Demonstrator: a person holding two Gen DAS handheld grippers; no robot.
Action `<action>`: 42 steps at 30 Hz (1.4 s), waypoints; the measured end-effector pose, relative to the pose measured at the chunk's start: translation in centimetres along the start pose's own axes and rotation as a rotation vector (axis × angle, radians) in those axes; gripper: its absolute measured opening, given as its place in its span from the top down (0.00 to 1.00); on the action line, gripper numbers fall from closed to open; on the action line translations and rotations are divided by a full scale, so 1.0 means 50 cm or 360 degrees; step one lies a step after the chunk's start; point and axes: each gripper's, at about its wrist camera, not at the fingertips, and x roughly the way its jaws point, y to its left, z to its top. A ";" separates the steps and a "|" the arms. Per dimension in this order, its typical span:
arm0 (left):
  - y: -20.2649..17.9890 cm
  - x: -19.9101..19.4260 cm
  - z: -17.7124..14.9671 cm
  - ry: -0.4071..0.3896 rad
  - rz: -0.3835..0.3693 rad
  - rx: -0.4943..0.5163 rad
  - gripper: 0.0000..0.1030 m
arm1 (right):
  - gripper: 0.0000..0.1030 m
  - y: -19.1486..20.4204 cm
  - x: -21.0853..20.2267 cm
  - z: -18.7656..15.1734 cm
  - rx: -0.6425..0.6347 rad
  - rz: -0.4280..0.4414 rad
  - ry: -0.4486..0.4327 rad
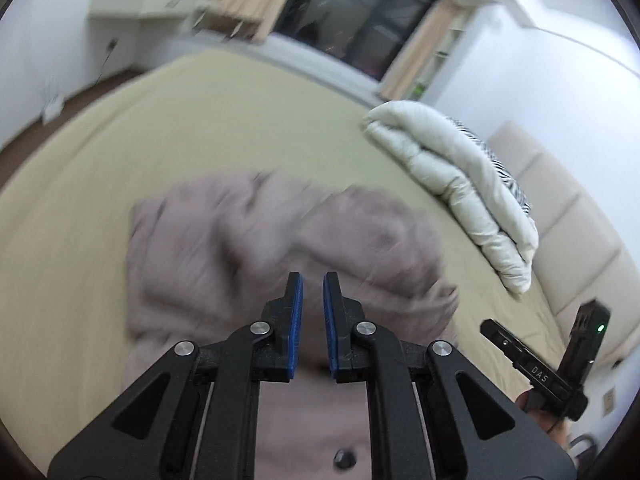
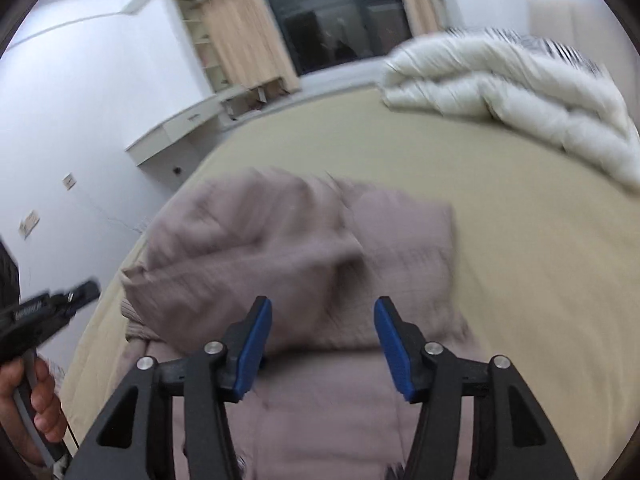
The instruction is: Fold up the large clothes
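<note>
White walls and a dark window [image 1: 352,20] with beige curtains fill the top of both views. Below them a bed [image 1: 240,120] with a tan sheet takes most of each frame. On it, at lower centre, lies a mauve garment [image 1: 248,248], bunched and blurred, its near part reaching under the tongs. A folded white duvet [image 1: 452,184] lies on the bed at the right of the left wrist view and at the upper right of the right wrist view.

The left tongs [image 1: 313,280] stand narrow, almost closed, with only a thin gap and nothing between the blue pads. The right tongs [image 2: 323,304] stand half wide above the garment, and no cloth is held between them. At the lower left edge of the right wrist view a hand [image 2: 28,396] grips the other tool.
</note>
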 end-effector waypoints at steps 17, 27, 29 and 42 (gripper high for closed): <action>-0.020 0.354 -0.030 0.0465 0.0148 0.0165 0.91 | 1.00 0.002 0.289 0.033 -0.0117 -0.0020 0.0374; -0.044 0.265 0.092 0.0220 0.0145 0.0218 0.91 | 0.78 0.072 0.260 0.192 -0.0133 0.0135 0.0141; -0.020 0.332 0.080 0.0351 0.0207 0.0147 0.91 | 0.78 0.082 0.323 0.169 -0.0149 0.0106 0.0287; 0.001 0.341 0.100 0.0241 0.0158 0.0127 0.91 | 0.78 0.082 0.327 0.176 -0.0269 0.0016 0.0187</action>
